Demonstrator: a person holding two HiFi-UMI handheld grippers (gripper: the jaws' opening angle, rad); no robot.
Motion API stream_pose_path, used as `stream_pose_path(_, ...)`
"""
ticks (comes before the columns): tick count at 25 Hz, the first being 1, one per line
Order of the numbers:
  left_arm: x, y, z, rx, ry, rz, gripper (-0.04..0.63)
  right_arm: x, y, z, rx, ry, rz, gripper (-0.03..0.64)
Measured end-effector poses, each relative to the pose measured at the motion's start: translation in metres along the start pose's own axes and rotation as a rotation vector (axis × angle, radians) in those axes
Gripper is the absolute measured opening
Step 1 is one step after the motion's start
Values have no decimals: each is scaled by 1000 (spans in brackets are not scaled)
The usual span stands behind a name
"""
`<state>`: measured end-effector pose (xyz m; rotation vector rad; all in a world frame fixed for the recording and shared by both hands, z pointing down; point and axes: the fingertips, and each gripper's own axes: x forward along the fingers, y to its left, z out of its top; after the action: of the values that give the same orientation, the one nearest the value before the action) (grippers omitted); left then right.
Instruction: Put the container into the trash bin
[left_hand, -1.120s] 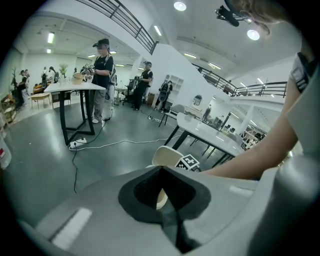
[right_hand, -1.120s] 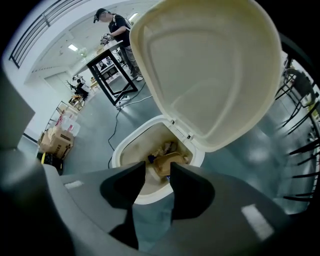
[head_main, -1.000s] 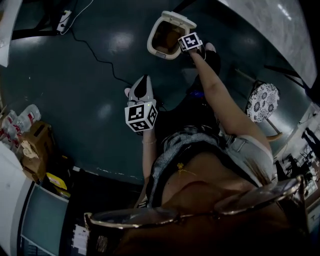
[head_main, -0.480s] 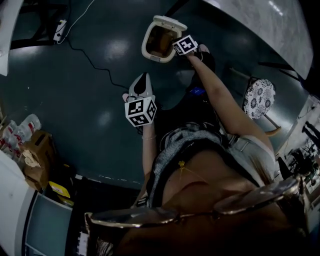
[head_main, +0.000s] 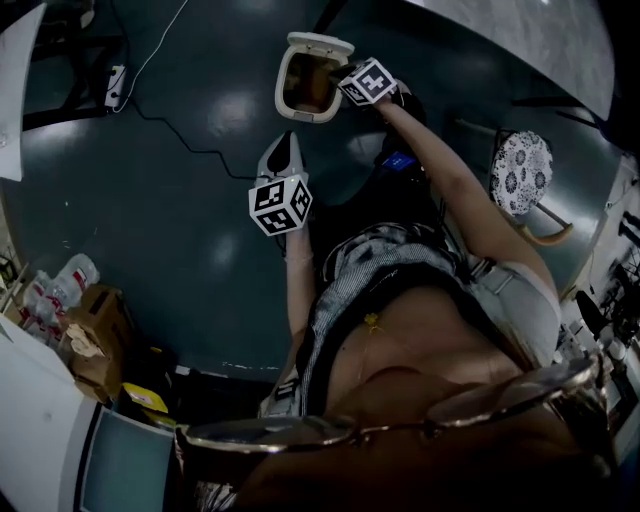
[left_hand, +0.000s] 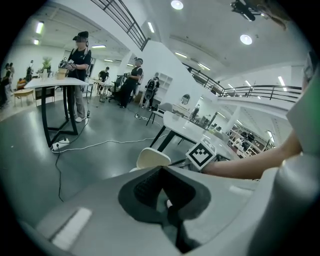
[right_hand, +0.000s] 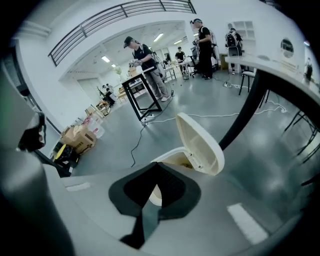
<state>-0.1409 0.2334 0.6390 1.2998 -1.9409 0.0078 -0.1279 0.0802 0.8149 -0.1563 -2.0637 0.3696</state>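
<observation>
**A:** Where is the container lying?

**B:** I am not making it out for certain. The trash bin (head_main: 284, 88) is standing on the dark floor (head_main: 180, 230) with its lid (head_main: 318, 42) tipped up. Something brownish is showing inside, but I cannot tell whether that is the container.

**A:** Is either gripper carrying it?

**B:** No. The right gripper (right_hand: 157, 165) is hanging just above the bin's rim, its jaws pressing together on nothing. The left gripper (left_hand: 161, 169) is hovering near the bin but apart from it, its jaws likewise meeting tip to tip and gripping nothing.

**A:** And what is lying around them?

**B:** A power strip (head_main: 115, 85) is resting on the floor to the left of the bin. A patterned round seat (head_main: 522, 172) is standing at the person's right. A cardboard box (head_main: 100, 335) is sitting well apart at the left.
</observation>
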Motion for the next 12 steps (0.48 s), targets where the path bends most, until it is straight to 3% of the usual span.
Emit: stream_pose_path(12, 5, -30, 27, 70, -33, -78, 0, -121, 39, 62, -30, -298, 28, 28)
